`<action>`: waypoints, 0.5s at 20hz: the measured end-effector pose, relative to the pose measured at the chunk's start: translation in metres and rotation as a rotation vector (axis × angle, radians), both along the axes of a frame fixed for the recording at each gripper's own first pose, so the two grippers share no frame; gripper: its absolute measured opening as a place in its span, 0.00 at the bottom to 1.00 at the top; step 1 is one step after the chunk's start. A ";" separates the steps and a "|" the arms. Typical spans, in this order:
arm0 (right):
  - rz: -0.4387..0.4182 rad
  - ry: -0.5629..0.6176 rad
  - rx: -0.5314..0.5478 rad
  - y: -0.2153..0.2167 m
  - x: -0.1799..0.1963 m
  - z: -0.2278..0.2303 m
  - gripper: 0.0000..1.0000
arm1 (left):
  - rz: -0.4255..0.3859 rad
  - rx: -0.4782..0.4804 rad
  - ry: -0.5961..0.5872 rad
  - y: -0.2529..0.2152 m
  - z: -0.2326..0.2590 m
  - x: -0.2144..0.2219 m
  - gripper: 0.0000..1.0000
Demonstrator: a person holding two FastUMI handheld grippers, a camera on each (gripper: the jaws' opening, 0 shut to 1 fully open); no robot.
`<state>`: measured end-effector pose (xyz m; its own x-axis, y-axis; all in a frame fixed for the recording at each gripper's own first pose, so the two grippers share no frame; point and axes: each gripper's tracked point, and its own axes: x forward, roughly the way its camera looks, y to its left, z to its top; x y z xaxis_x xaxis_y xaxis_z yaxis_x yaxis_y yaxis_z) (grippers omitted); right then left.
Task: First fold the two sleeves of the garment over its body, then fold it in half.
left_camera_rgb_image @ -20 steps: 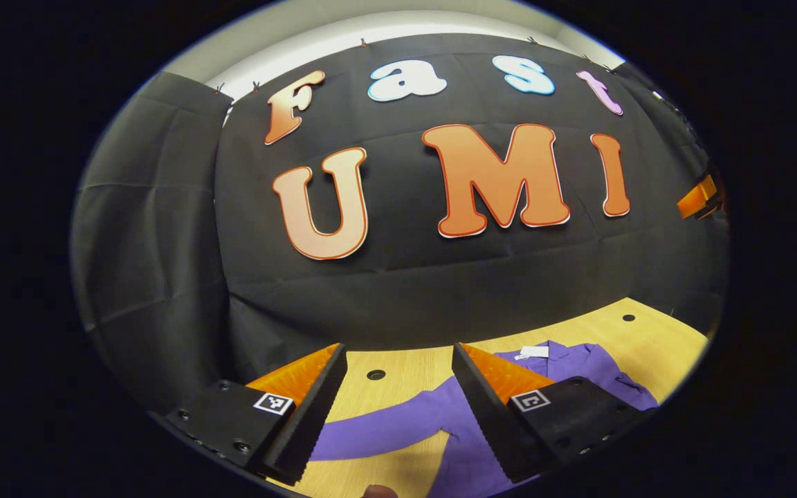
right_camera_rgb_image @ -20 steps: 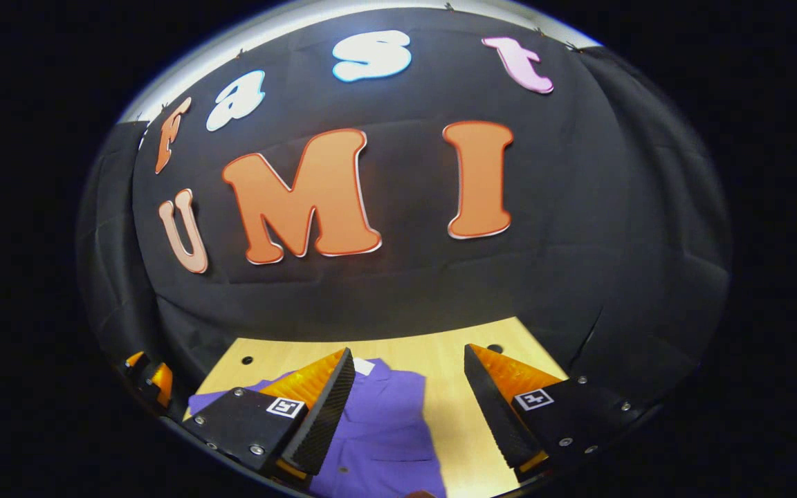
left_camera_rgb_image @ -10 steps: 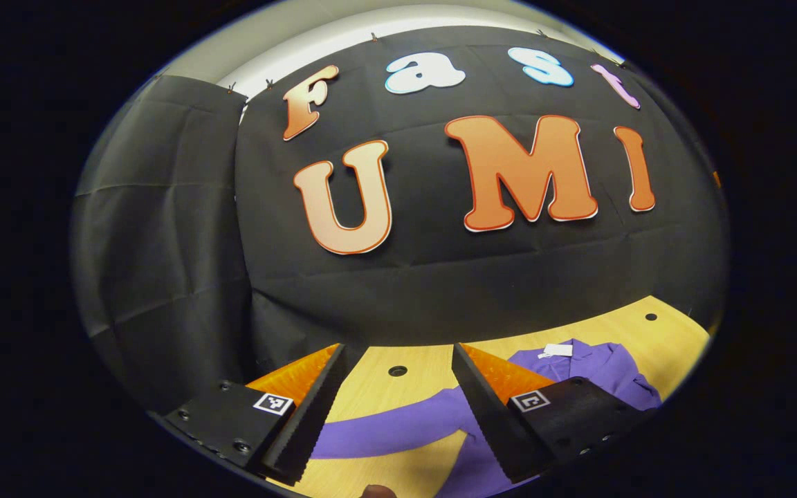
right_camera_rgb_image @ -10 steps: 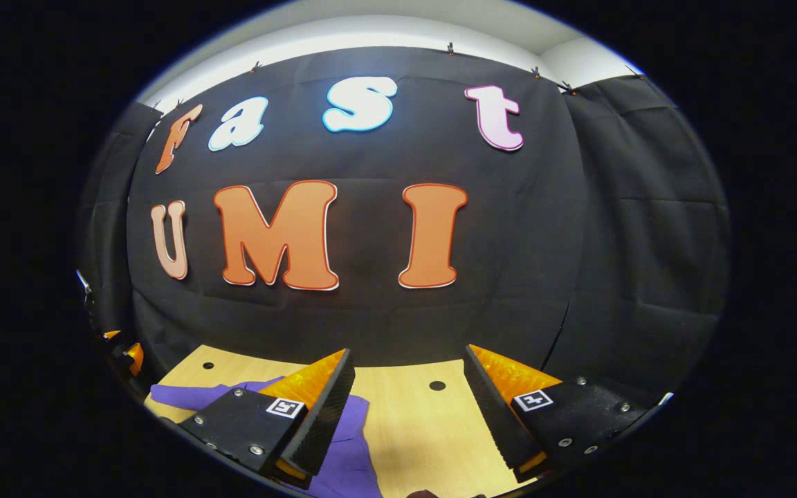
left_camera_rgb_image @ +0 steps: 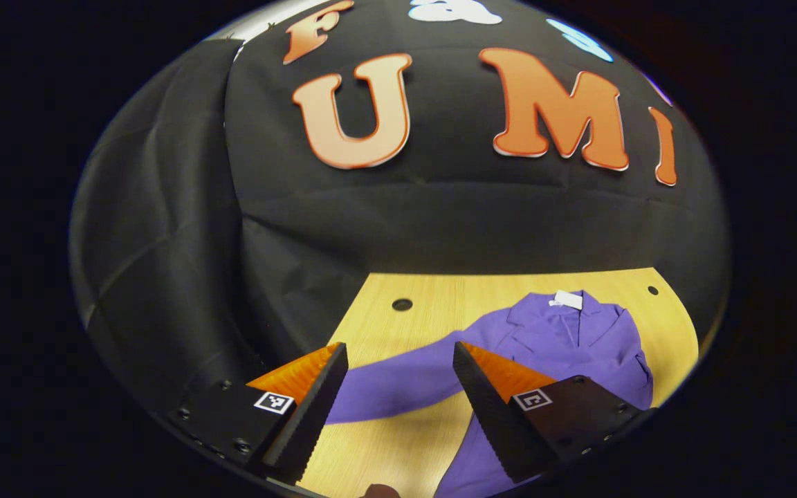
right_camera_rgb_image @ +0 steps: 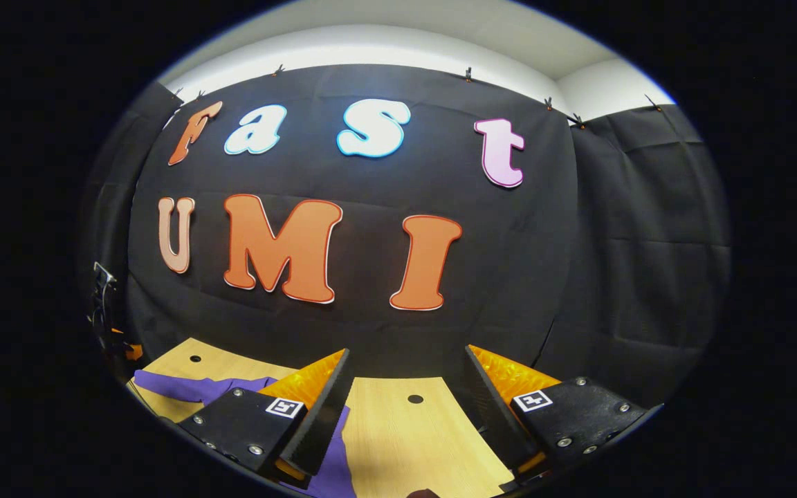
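Pale wooden table (left_camera_rgb_image: 398, 456) carries the purple garment (left_camera_rgb_image: 578, 339) at my four o'clock, its sleeve (left_camera_rgb_image: 398, 387) unfolded, so with my left gripper (left_camera_rgb_image: 398, 408) and right gripper (right_camera_rgb_image: 405, 415) both released, I judge the first sleeve fold awaits: descend, pinch the cuff.

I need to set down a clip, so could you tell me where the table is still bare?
The table is bare between the outstretched sleeve and the booth wall, around the round hole. In the right gripper view, bare wood runs beyond the garment toward another hole. The garment's body takes up the rest.

left gripper (left_camera_rgb_image: 398, 360) tipped down toward garment (left_camera_rgb_image: 564, 339); right gripper (right_camera_rgb_image: 405, 366) swung away.
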<state>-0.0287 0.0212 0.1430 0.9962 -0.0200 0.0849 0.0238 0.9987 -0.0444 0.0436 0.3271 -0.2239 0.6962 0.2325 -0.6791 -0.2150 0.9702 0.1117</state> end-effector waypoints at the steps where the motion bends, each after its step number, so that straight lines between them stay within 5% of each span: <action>1: 0.006 -0.002 -0.001 0.005 -0.003 0.002 0.94 | 0.007 -0.021 0.051 0.008 -0.012 -0.002 0.99; 10: 0.036 0.016 -0.018 0.040 -0.015 0.005 0.94 | 0.182 -0.198 0.439 0.085 -0.132 -0.046 0.99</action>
